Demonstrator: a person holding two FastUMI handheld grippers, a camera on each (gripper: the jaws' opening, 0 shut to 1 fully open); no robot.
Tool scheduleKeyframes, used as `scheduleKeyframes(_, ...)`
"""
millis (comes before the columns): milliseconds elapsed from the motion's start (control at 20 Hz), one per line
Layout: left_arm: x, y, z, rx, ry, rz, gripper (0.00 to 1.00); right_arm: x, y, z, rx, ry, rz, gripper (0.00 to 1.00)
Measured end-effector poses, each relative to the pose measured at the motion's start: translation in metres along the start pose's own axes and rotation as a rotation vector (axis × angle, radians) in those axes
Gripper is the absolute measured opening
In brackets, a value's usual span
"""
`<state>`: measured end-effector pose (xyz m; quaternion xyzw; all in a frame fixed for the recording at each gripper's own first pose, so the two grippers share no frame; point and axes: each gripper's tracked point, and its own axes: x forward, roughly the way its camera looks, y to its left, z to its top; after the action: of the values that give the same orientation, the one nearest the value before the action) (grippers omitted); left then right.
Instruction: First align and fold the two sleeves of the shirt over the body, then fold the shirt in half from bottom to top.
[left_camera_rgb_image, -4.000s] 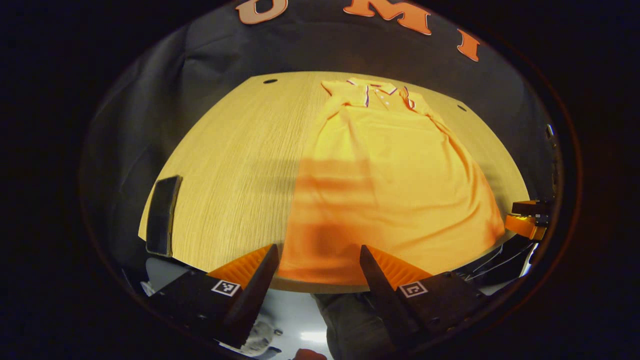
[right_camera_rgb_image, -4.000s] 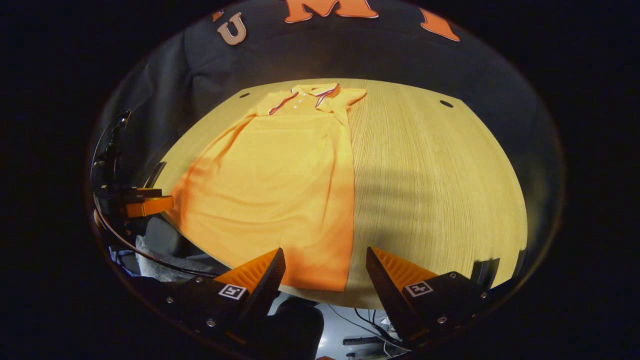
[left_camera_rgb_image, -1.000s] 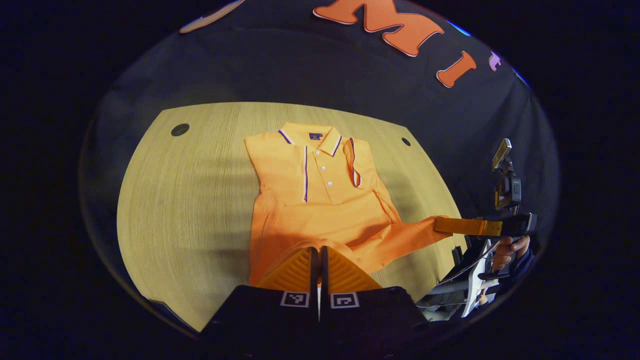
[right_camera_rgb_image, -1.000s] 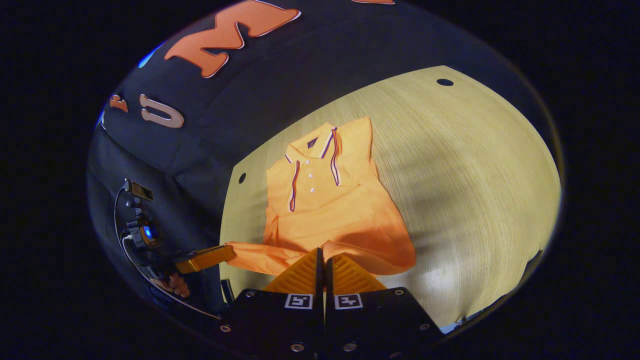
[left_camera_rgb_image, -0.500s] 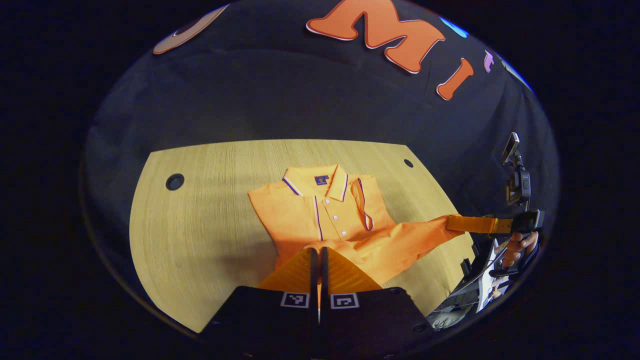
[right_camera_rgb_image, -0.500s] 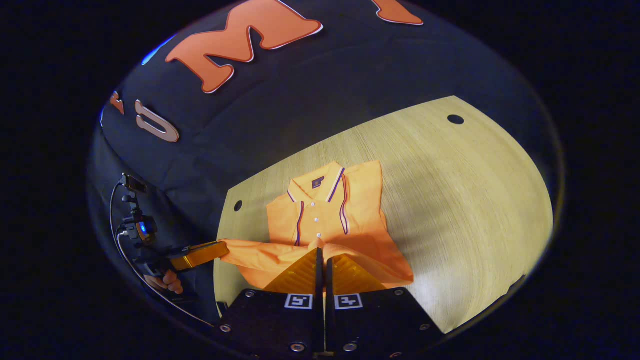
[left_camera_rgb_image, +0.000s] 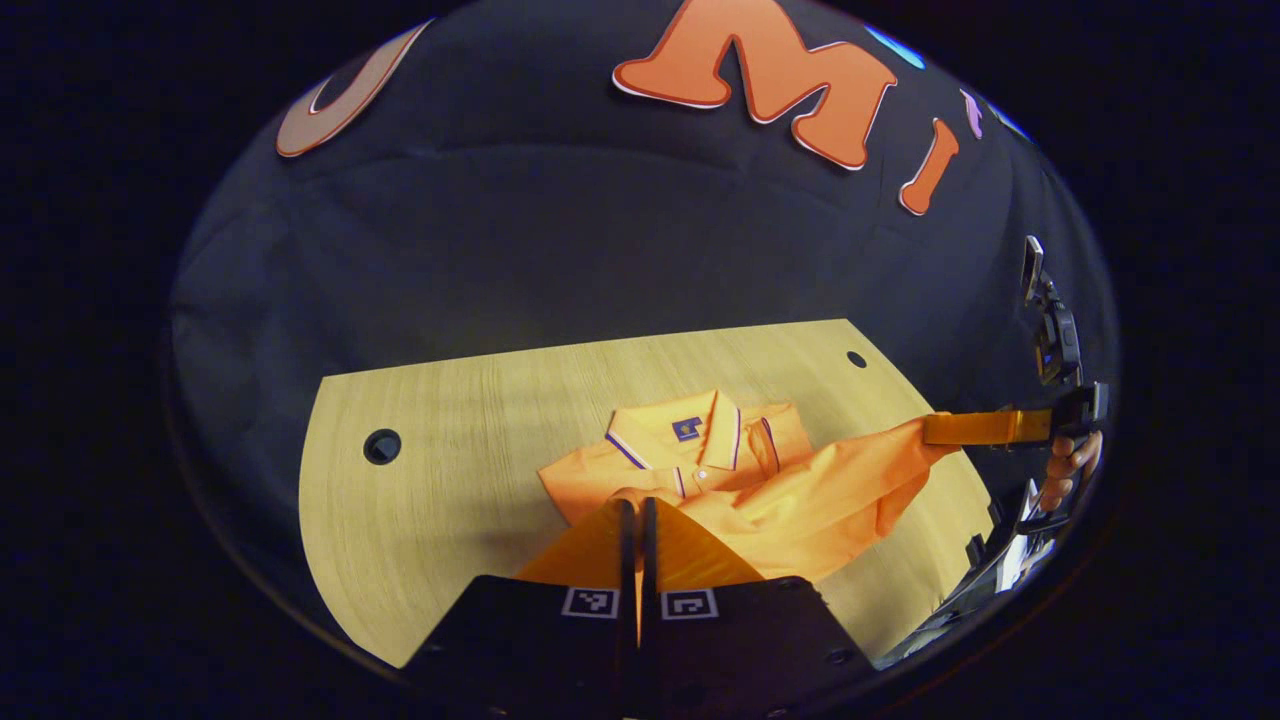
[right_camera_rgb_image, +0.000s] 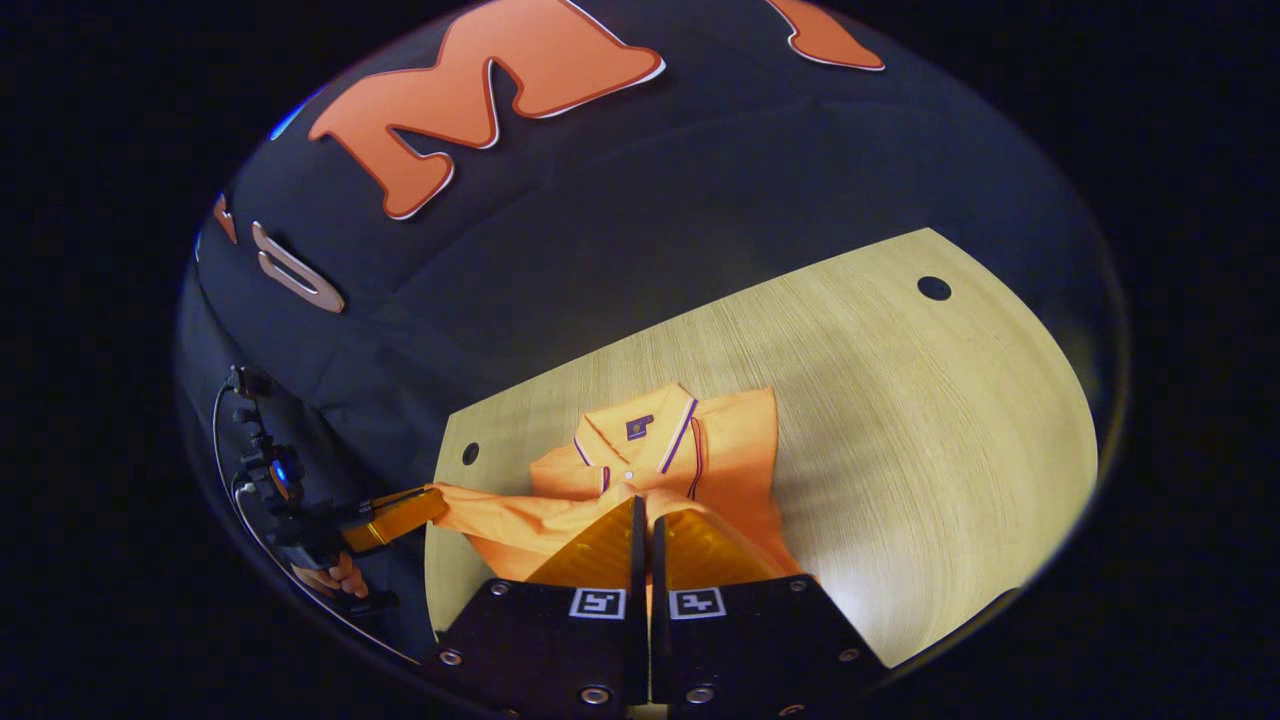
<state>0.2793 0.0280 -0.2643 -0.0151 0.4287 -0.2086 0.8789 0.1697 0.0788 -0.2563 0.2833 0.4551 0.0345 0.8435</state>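
Holding the shirt (left_camera_rgb_image: 790, 500) hem lifted over the collar (left_camera_rgb_image: 690, 432), left gripper (left_camera_rgb_image: 634, 512) and right gripper (right_camera_rgb_image: 642, 508) both clenched on cloth. Resting on the tabletop (left_camera_rgb_image: 450, 440) near its far edge, the shirt's upper half.

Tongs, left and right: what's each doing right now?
Left tongs: closed on the hem of the orange polo shirt.
Right tongs: closed on the same hem.

The orange polo shirt (left_camera_rgb_image: 740, 490) is spread on the pale wooden table (left_camera_rgb_image: 450, 480), collar (left_camera_rgb_image: 690, 430) toward the booth wall; its lifted hem is held above the body.
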Motion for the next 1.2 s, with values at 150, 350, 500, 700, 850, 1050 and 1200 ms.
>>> scheduleKeyframes(150,0.018,0.012,0.002,-0.018,-0.002,0.062,0.01,0.021,-0.008,0.012,-0.002,0.016,0.011,0.02)
scheduleKeyframes(350,0.045,0.031,0.010,-0.025,-0.027,0.158,0.01,0.045,-0.016,0.027,-0.020,0.059,0.036,0.02)
scheduleKeyframes(500,0.068,0.045,0.015,-0.034,-0.025,0.224,0.01,0.075,-0.032,0.040,-0.026,0.075,0.031,0.01)
scheduleKeyframes(700,0.093,0.065,0.020,-0.020,-0.017,0.296,0.01,0.116,-0.053,0.055,0.004,0.086,0.033,0.01)
scheduleKeyframes(850,0.108,0.077,0.023,0.006,-0.026,0.347,0.01,0.137,-0.062,0.065,0.022,0.084,0.021,0.02)
scheduleKeyframes(1050,0.112,0.084,0.017,0.013,-0.007,0.401,0.25,0.153,-0.069,0.069,0.119,0.109,0.019,0.08)
scheduleKeyframes(1200,0.105,0.083,0.027,0.014,-0.038,0.419,0.76,0.157,-0.078,0.073,0.073,0.076,-0.007,0.36)
